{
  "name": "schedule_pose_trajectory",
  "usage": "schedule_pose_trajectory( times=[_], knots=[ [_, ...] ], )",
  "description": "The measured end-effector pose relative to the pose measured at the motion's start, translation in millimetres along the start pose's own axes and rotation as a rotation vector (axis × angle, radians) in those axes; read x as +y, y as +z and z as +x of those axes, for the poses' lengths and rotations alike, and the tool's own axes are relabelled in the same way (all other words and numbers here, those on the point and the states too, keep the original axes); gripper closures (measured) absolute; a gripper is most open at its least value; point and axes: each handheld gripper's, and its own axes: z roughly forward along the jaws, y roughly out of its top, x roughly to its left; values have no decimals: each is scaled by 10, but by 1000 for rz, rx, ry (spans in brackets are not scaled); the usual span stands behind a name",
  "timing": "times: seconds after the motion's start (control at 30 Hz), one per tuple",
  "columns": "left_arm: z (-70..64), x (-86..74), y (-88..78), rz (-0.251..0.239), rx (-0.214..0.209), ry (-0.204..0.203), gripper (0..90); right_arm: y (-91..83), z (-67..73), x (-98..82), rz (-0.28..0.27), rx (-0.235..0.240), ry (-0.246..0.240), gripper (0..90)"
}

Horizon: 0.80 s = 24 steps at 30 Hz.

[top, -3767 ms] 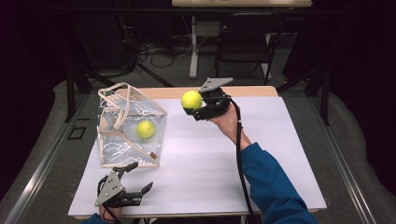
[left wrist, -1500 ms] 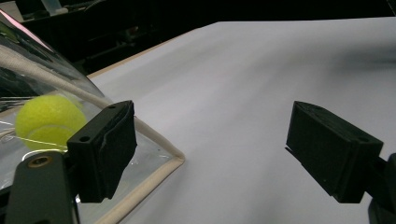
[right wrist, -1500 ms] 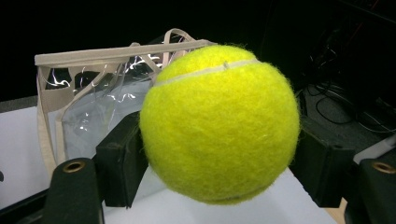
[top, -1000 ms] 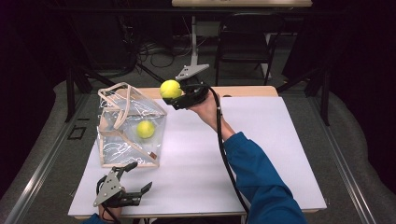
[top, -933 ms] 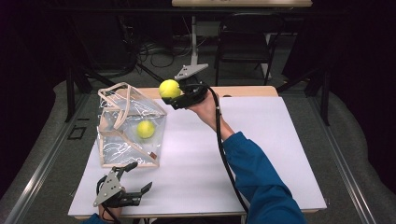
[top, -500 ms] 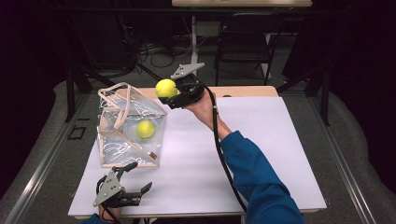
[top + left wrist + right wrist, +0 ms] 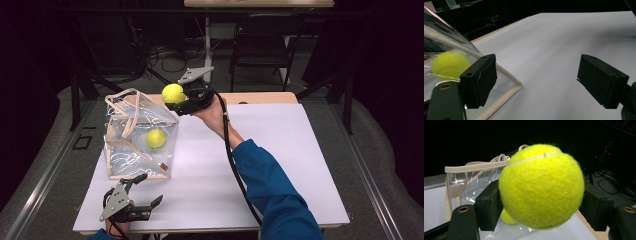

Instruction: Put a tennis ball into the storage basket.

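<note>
right gripper (image 7: pixel 176 101) raised on outstretched arm, fingers clamped; left gripper (image 7: pixel 145 190) low, fingers spread apart

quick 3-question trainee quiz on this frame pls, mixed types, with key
1. True or false: the right gripper is shut on a tennis ball.
2. How many tennis balls are in the scene?
3. The left gripper is: A) open, near the table's front edge B) gripping the clear bag C) holding a ball.

Key: 1 true. 2 two: one held, the other ball inside the bag. 3 A.
</note>
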Motion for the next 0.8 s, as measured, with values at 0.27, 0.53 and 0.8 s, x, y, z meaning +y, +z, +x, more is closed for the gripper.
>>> schedule_pose_trajectory(
  times=[0.27,0.53,0.8],
  knots=[
    [3,-1,-2,-2,3,-1,160,26,14,57,8,4,-9,264],
    [3,-1,0,-2,5,-3,160,44,36,103,0,3,-15,264],
    [6,-1,-1,-4,3,-4,160,55,60,139,-1,3,-23,264]
  ],
)
